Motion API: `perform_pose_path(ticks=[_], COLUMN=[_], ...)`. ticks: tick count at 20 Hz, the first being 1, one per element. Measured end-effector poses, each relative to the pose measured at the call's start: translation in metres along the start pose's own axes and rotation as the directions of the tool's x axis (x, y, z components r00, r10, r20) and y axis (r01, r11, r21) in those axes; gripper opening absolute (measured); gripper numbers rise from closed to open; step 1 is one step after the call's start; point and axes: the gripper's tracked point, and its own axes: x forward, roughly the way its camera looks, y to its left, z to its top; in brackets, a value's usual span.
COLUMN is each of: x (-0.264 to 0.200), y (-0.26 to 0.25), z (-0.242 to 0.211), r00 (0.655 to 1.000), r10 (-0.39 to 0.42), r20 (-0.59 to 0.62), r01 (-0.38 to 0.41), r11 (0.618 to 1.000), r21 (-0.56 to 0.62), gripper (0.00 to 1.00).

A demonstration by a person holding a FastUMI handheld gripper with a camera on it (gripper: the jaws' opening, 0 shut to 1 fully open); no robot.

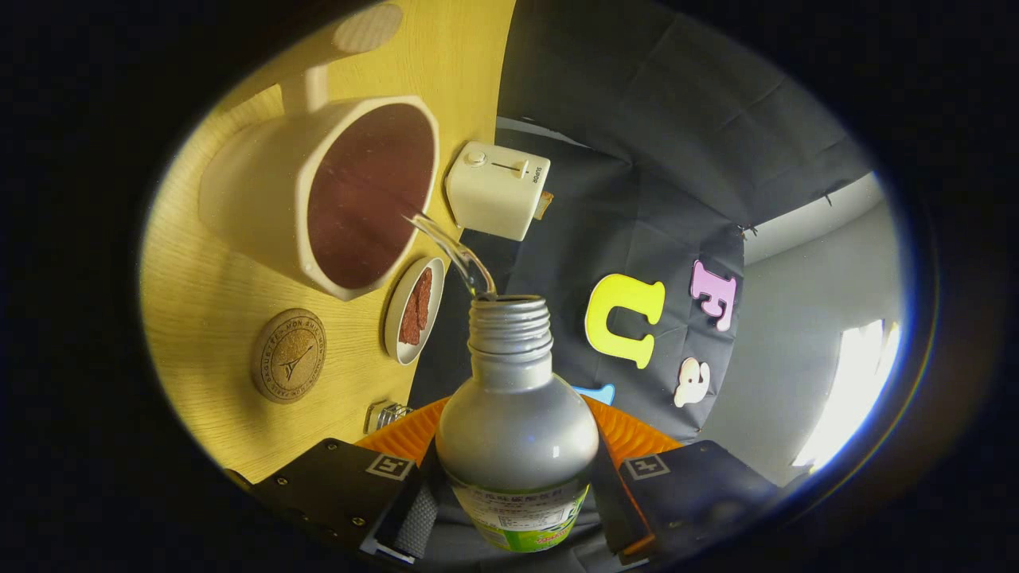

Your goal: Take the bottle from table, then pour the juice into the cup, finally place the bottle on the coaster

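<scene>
Gripper (pixel 513 509) clamped on the bottle (pixel 516 430), both fingers pressing its sides. Bottle uncapped, tipped toward the cup (pixel 318 199) — a clear stream (pixel 450 251) arcing from its mouth over the rim into dark liquid. Beside the cup on the bench (pixel 207 318): a round coaster (pixel 288 355), a small plate (pixel 412 310) with reddish pieces. Beyond — a white toaster (pixel 497 189) at the bench edge.
</scene>
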Motion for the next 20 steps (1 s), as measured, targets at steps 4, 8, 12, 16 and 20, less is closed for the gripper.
perform_pose_path(ticks=[4,8,12,16,20], x=[0.0005,-0.0002,-0.0013,-0.0015,0.0033], y=[-0.0026,-0.0032,-0.0006,-0.0016,-0.0076], z=[0.0008,0.0002,-0.0014,-0.0011,0.0048], r00=[1.0,1.0,1.0,1.0,0.999], r10=[-0.017,-0.023,-0.018,-0.02,-0.022], r20=[0.006,0.01,0.01,0.016,0.028], r01=[0.018,0.024,0.019,0.022,0.027], r11=[0.999,0.997,0.993,0.987,0.976], r21=[-0.038,-0.073,-0.114,-0.159,-0.214], gripper=[0.8,0.8,0.8,0.8,0.8])
